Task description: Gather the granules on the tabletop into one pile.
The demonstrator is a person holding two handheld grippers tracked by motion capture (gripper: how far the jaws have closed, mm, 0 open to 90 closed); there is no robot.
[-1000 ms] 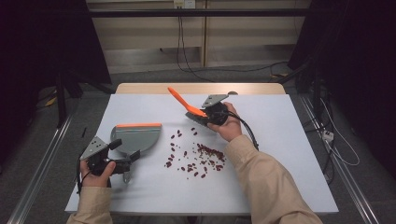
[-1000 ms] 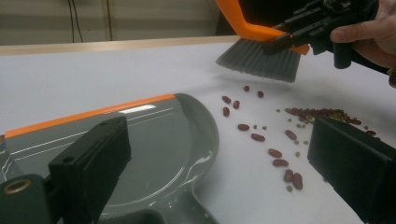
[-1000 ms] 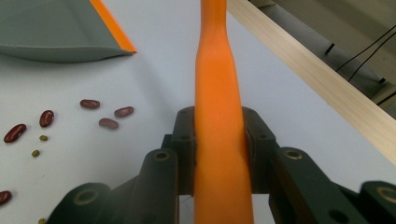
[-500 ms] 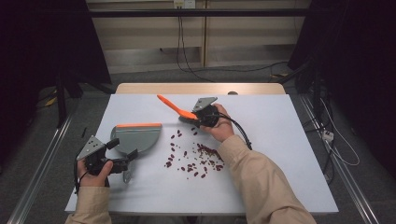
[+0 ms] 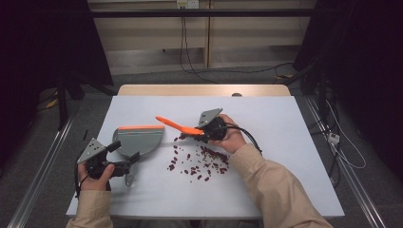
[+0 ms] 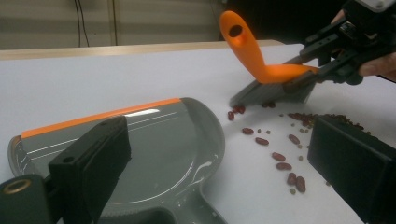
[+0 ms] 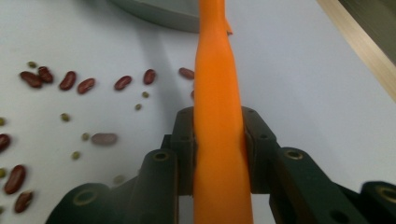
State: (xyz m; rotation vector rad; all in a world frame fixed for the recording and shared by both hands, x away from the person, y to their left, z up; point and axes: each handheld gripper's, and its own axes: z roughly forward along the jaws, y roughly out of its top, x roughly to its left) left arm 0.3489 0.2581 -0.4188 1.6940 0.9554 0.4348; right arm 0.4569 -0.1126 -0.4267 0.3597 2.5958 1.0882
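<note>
The right gripper [image 5: 202, 131], near the table's middle, points left with jaws clamped tight. The left gripper [image 5: 124, 156] rests near the front-left corner, jaws apart. Both sleeved forearms enter from the front edge.

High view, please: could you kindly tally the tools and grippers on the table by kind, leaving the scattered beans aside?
dustpan: 1
brush: 1
grippers: 2, the left gripper and the right gripper
Total: 4
</note>
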